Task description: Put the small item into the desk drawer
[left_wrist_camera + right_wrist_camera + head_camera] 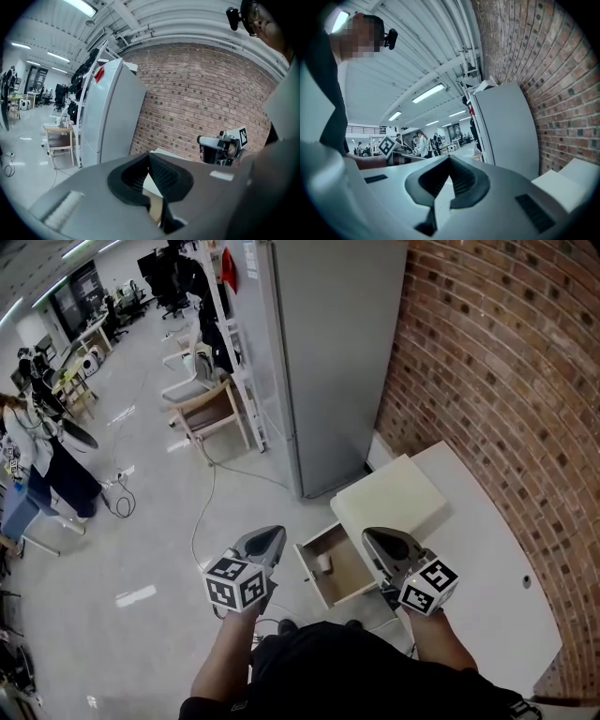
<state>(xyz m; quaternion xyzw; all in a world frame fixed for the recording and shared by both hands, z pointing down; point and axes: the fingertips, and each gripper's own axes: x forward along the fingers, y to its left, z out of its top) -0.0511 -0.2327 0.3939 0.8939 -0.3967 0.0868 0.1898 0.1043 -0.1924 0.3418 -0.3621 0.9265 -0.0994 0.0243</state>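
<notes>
The small item (323, 562) lies inside the open desk drawer (349, 576), close to its front wall. The left gripper (274, 534) and the right gripper (373, 536) hover either side of the drawer, each with its fingers pressed together on nothing.

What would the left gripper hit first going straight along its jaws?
Probably the white drawer unit: in the left gripper view its top sits just past the left gripper's closed tips, with the open drawer below them. The brick wall lies behind. Depth is unclear.
</notes>
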